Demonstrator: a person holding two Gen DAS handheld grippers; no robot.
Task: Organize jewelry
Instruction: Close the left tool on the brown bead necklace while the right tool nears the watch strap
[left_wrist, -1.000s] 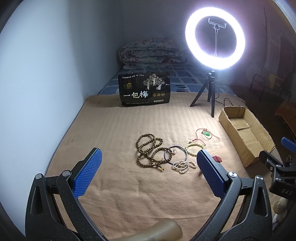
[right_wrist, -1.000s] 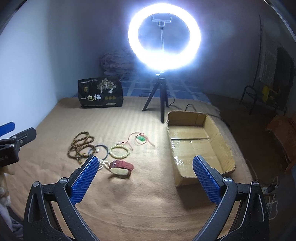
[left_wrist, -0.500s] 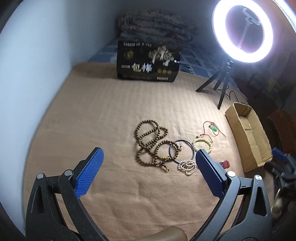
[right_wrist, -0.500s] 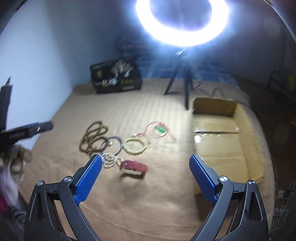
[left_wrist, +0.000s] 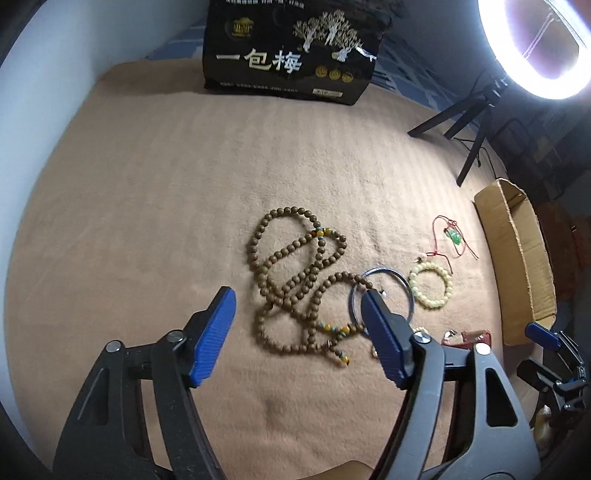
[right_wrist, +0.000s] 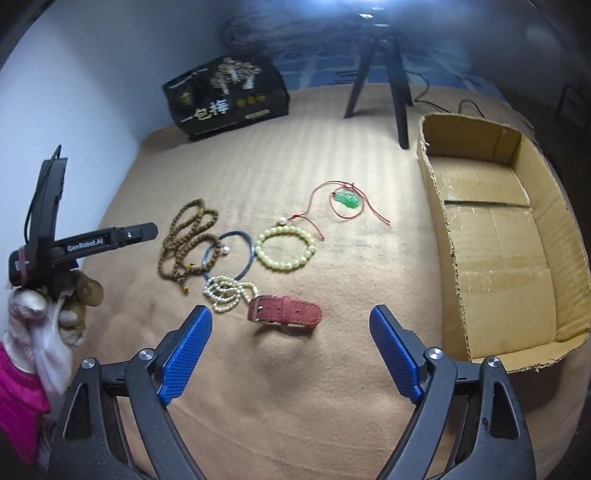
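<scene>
Jewelry lies on a tan blanket (left_wrist: 147, 184). A long brown bead necklace (left_wrist: 295, 280) sits between my open left gripper's (left_wrist: 297, 306) fingers, close ahead. Beside it lie a dark bangle (left_wrist: 380, 295), a pale bead bracelet (left_wrist: 430, 284) and a green pendant on red cord (left_wrist: 453, 236). In the right wrist view my open right gripper (right_wrist: 291, 325) hovers just short of a red strap (right_wrist: 284, 312), with a white pearl string (right_wrist: 225, 291), the bangle (right_wrist: 229, 254), the pale bracelet (right_wrist: 286, 248), the pendant (right_wrist: 347, 199) and the brown beads (right_wrist: 188, 236) beyond.
An open cardboard box (right_wrist: 495, 236) stands at the right, also in the left wrist view (left_wrist: 517, 258). A black printed bag (left_wrist: 291, 55) stands at the back. A ring light on a tripod (left_wrist: 476, 122) stands back right. A white wall runs along the left.
Both grippers have moved forward and down toward the jewelry. The left one now straddles the brown beads; the right one has closed in on the red strap.
</scene>
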